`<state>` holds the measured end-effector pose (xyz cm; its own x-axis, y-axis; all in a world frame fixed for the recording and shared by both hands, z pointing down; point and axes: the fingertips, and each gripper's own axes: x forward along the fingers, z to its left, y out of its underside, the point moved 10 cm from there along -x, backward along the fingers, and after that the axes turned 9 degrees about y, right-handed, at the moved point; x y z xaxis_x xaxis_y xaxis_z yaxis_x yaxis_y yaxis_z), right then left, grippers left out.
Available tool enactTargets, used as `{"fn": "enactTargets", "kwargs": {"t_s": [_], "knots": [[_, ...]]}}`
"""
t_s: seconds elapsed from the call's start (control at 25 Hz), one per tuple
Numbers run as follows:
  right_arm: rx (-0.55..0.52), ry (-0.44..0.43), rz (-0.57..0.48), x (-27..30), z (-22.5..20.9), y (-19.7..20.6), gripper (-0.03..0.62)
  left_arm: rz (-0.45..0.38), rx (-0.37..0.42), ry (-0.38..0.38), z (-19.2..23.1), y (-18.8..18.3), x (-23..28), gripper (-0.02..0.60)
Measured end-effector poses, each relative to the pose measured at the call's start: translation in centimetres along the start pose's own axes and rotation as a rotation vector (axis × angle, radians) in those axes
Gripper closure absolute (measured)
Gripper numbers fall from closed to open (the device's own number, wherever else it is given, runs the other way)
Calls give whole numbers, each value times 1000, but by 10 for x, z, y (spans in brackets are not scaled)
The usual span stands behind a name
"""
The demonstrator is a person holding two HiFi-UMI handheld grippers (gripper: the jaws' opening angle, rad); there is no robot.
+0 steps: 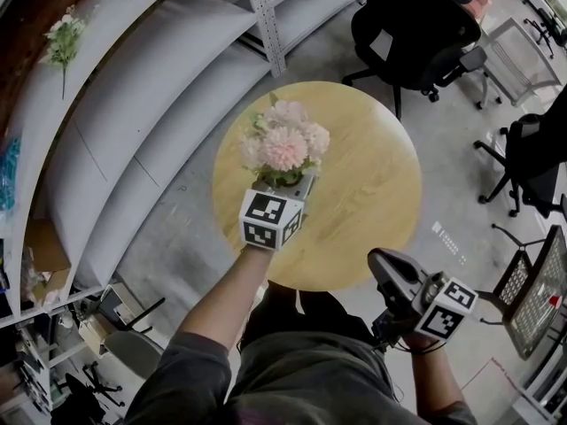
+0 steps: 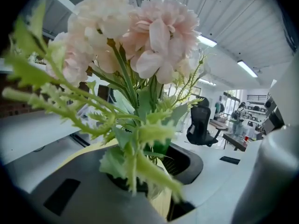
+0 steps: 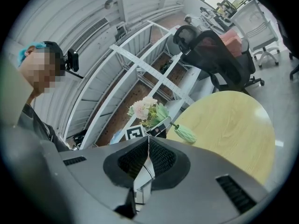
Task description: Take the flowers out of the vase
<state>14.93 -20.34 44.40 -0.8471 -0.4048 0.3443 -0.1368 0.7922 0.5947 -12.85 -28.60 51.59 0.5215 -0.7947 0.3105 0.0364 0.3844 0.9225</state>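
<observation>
Between left tongs [image 2: 156,190], blurred flower stems [image 2: 125,80]

No legible words, numbers or brands, only square code patterns on a marker cube [image 1: 271,220] above the table [image 1: 381,202], another cube [image 1: 447,308] beside it.

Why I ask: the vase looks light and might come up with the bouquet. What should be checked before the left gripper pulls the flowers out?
1. Left gripper jaws closed on the flowers at the stems: ok.
2. Stems free of the vase: not ok; the right gripper view shows a stem entering its mouth.
3. Vase standing upright on the table: cannot tell; the head view hides it under the flowers.
4. Right gripper free to steady the vase: ok; jaws together, nothing between them.
5. Right gripper positioned at the vase: not ok; it is off the table's near edge.
</observation>
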Motion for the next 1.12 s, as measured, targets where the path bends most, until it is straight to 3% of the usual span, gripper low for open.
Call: {"fn": "enactTargets", "kwargs": {"t_s": [0.72,1.12], "knots": [[-37,-116,-152,1,29,-43,577,-95,36,78,-26,-119,-78,499],[-80,-134,-209,0,45,-52,579,-135,48,109,-43,-141,-121,500]]}}
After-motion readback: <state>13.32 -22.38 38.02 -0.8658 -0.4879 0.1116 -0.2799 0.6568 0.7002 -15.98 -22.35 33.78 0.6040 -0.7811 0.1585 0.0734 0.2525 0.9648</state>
